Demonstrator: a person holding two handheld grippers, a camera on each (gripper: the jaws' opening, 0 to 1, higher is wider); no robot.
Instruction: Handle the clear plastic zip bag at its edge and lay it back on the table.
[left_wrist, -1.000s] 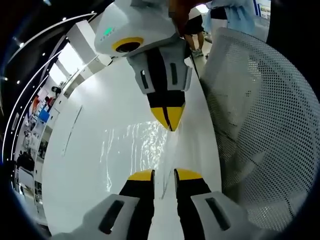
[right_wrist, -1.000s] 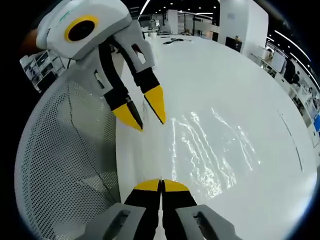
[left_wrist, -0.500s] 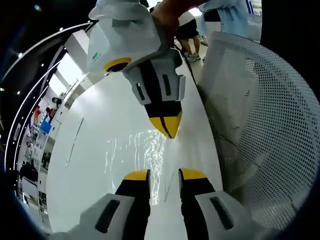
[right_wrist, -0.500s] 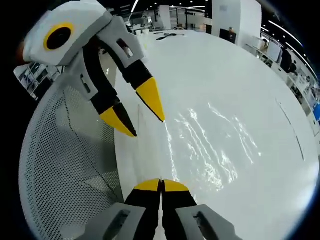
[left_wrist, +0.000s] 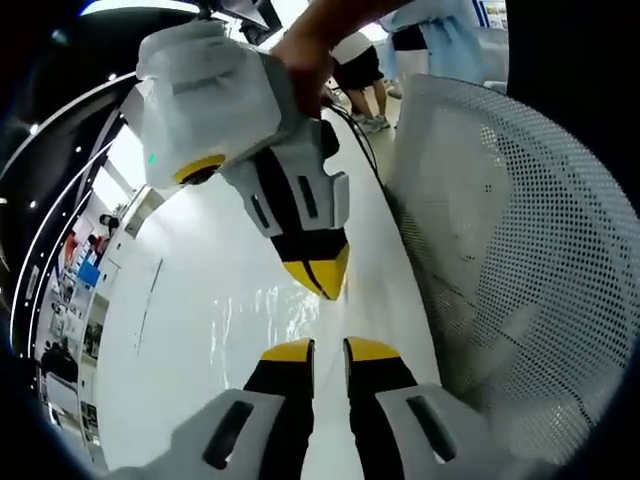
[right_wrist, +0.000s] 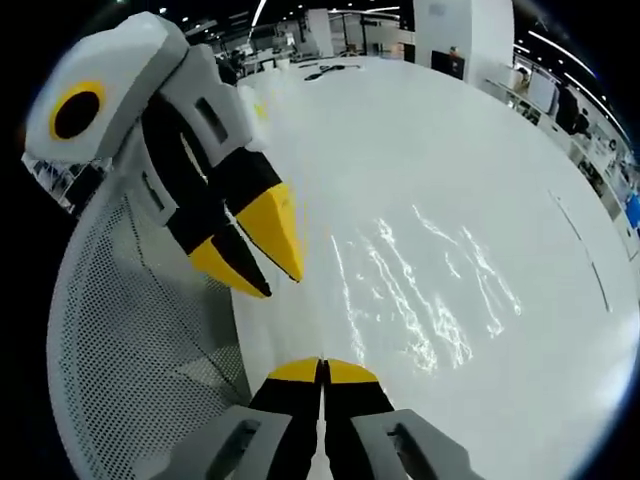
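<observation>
1. The clear bag (right_wrist: 420, 290) lies flat on the white table (right_wrist: 480, 140). It is hard to see; only its shiny wrinkles show. In the left gripper view the same bag (left_wrist: 255, 310) glints just past the yellow tips.
2. The right gripper (right_wrist: 322, 368) has its tips pressed together at the near edge of the bag. It looks like it is pinching that edge, but the plastic is too clear to be sure.
3. The left gripper (left_wrist: 316, 348) has its tips a little apart, with nothing between them. It is close to the bag's edge, near the other gripper's tips.
4. My guess: the bag is nearly laid back down. Next, the right gripper should let go of the edge and lift away gently, so the bag stays flat.
5. A white mesh chair back (left_wrist: 520, 270) stands right beside the table edge, close to both tools. It could get bumped when the hands pull back.
6. A hand (left_wrist: 305, 60) holds the right gripper's handle. Other people stand far behind.
</observation>
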